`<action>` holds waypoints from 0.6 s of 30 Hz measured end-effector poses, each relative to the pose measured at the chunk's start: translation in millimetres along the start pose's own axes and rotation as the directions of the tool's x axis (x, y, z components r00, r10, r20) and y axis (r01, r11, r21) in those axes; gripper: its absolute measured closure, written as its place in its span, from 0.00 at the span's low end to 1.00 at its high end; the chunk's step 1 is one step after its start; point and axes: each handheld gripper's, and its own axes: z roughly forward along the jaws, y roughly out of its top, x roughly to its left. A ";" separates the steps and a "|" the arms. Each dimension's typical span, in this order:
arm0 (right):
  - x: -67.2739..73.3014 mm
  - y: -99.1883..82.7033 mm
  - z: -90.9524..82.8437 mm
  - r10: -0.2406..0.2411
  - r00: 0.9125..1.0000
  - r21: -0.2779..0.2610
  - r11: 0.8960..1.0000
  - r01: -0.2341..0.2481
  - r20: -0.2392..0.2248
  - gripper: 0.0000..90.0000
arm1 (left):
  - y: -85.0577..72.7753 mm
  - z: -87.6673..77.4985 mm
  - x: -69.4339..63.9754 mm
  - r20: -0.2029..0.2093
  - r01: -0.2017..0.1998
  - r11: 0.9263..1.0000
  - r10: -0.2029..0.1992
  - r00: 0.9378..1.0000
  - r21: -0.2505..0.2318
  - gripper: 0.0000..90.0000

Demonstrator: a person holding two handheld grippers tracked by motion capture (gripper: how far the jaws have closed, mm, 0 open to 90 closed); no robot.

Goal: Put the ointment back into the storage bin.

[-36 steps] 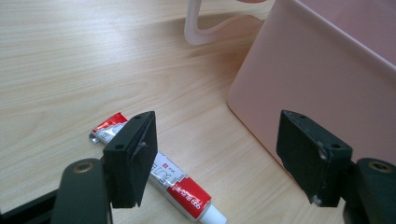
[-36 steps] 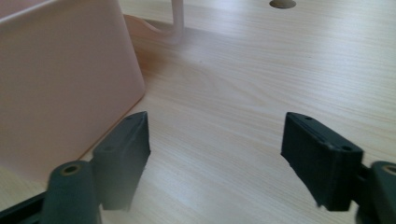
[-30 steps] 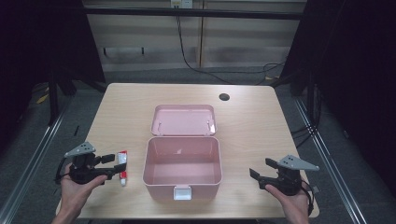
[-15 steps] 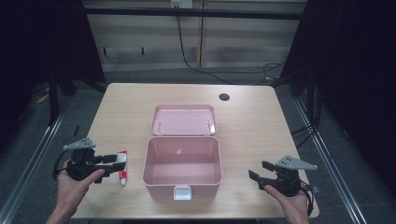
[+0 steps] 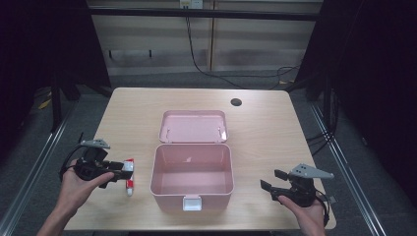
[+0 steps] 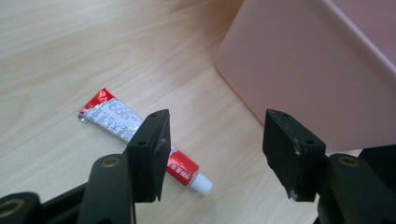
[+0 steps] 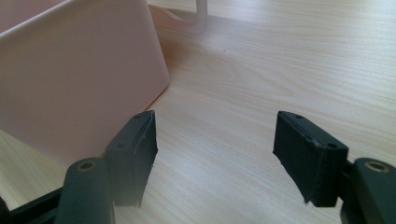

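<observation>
At the near edge of the table (image 5: 265, 128), the left gripper (image 6: 217, 149) hangs over the tube (image 6: 112, 119). The tube lies flat on the wood at about 8 o'clock of the box (image 5: 192, 147), just beside its wall. The jaws have just been closing and now stand about half apart with nothing between them. In the left gripper view the tube runs under the left jaw rather than through the gap. The likely fault is a pinch that lands off-centre. A jaw coming down on the soft body could squash it or skid it along the table, and a push toward 3 o'clock would wedge its white cap against the box. A grip taken near the crimped end could let the tube droop and catch the rim on the way over. At 4 o'clock of the box the right gripper (image 7: 215, 154) hovers low, empty, with its jaws narrow after a closing and a slight reopening. Its left jaw sits close to the pink wall, so a small drift toward 9 o'clock could nudge the box and shift the target. Farther off, at 12 o'clock, the lid (image 5: 194, 127) lies folded back flat. A high swing could carry the tube past the opening and drop it there.
</observation>
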 end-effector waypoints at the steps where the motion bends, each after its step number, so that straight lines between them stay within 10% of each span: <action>1: 0.0 0.0 0.1 0.003 1.000 0.003 1.000 -0.003 0.000 0.33 | 0.0 0.0 0.0 0.000 0.000 1.000 0.000 1.000 0.000 0.51; 14: 2.3 0.7 3.2 0.001 0.999 0.027 1.000 0.001 -0.045 0.32 | 20.0 -0.4 4.0 -0.075 0.053 0.988 -0.042 0.996 0.145 0.49; 18: 1.8 0.7 3.6 0.004 0.999 0.032 0.999 -0.003 -0.046 0.32 | 26.8 5.1 5.6 -0.043 0.030 0.981 -0.023 0.999 0.193 0.47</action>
